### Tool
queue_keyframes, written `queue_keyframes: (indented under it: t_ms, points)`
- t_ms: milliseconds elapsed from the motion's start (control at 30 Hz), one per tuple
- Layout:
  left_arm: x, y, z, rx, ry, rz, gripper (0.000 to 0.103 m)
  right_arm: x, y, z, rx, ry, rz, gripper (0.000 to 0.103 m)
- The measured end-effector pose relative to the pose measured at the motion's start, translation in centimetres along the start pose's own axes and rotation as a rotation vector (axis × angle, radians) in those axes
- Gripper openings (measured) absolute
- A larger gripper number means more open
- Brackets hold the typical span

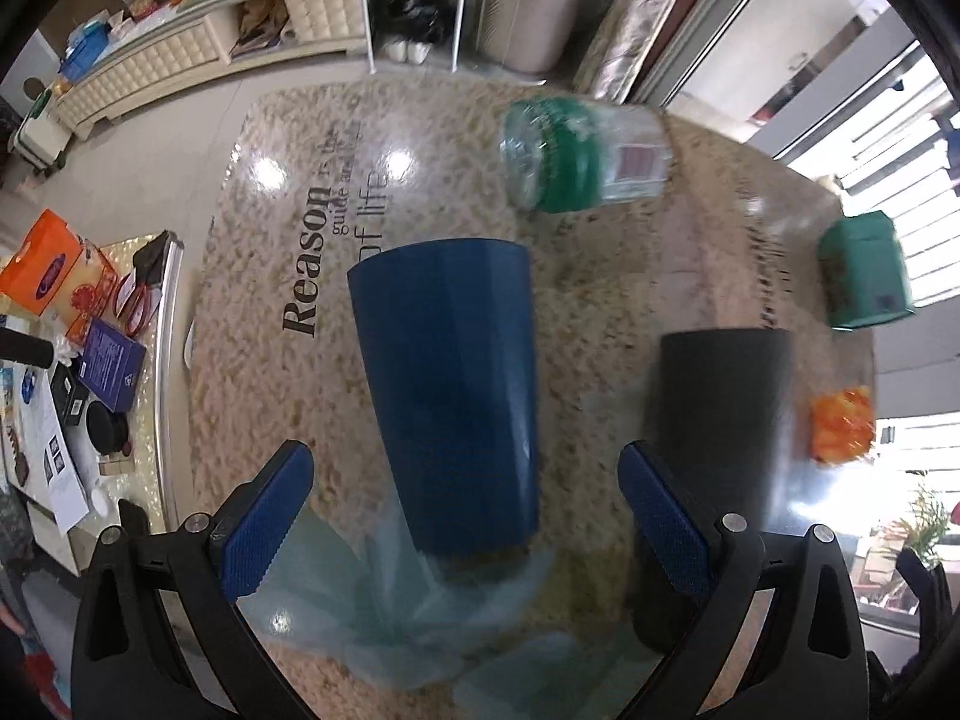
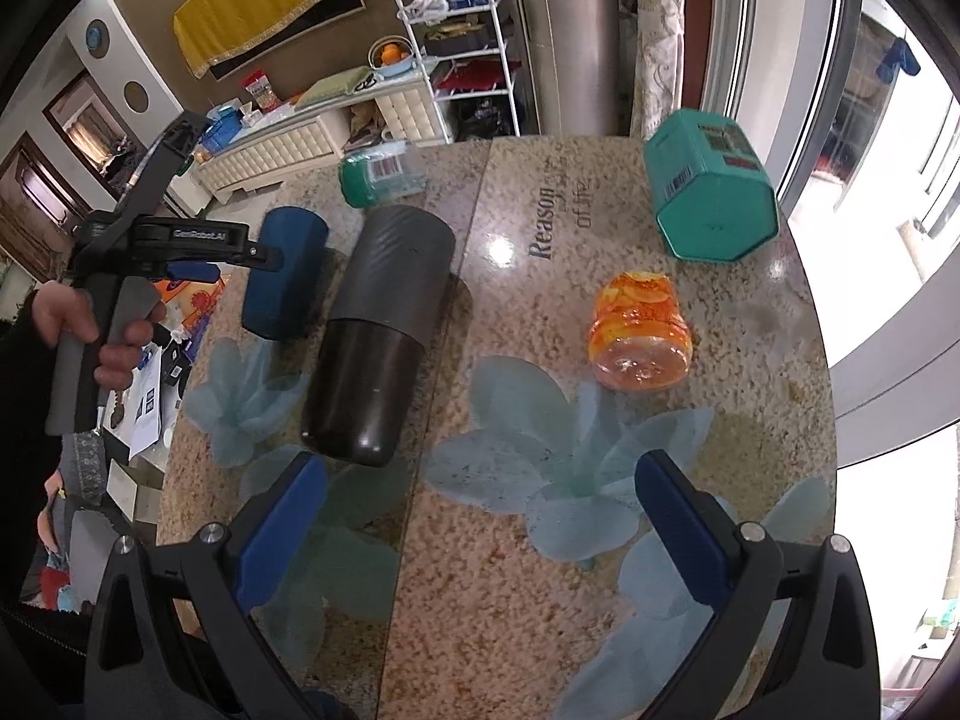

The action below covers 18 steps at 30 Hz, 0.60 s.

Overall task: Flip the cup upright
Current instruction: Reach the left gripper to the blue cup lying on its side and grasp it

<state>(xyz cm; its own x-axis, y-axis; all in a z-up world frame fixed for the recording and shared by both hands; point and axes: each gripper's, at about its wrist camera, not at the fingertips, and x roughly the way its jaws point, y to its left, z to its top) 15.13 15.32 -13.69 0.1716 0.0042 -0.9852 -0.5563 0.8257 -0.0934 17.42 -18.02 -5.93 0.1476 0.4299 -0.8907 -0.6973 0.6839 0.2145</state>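
A blue cup (image 1: 447, 396) lies on its side on the speckled glass-topped table (image 1: 270, 396), straight ahead of my open left gripper (image 1: 465, 522), whose blue pads (image 1: 264, 525) stand on either side of its near end without touching it. The cup also shows in the right wrist view (image 2: 285, 273), with the hand-held left gripper (image 2: 180, 246) over it. My right gripper (image 2: 480, 531) is open and empty over the table's near part.
A black tumbler (image 2: 381, 330) lies beside the blue cup. A green-capped jar (image 1: 579, 153) lies further back. An orange jar (image 2: 639, 330) and a teal box (image 2: 711, 192) sit to the right. A cluttered side table (image 1: 90, 360) stands left.
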Motion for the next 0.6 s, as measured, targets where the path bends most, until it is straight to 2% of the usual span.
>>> queue_keyframes:
  t_ms: [167, 333, 367, 433, 600]
  points:
    - [2.6, 0.1, 1.3, -0.018, 0.046, 0.036, 0.102, 0.8, -1.6, 0.8, 0.010, 0.018, 0.011, 0.103]
    - [4.2, 0.4, 2.4, -0.043, 0.057, 0.045, 0.101, 1.4, -2.3, 1.4, 0.006, 0.032, 0.023, 0.103]
    - [4.3, 0.4, 2.5, -0.040, 0.052, 0.046, 0.100, 1.6, -2.5, 1.5, 0.005, 0.032, 0.025, 0.103]
    - [4.6, 0.3, 2.7, -0.034, 0.049, 0.059, 0.086, 1.8, -2.8, 1.5, 0.006, 0.037, 0.029, 0.103]
    - [5.7, 0.1, 2.8, -0.034, 0.091, 0.045, 0.072, 1.9, -3.3, 1.1, 0.019, 0.044, 0.032, 0.103]
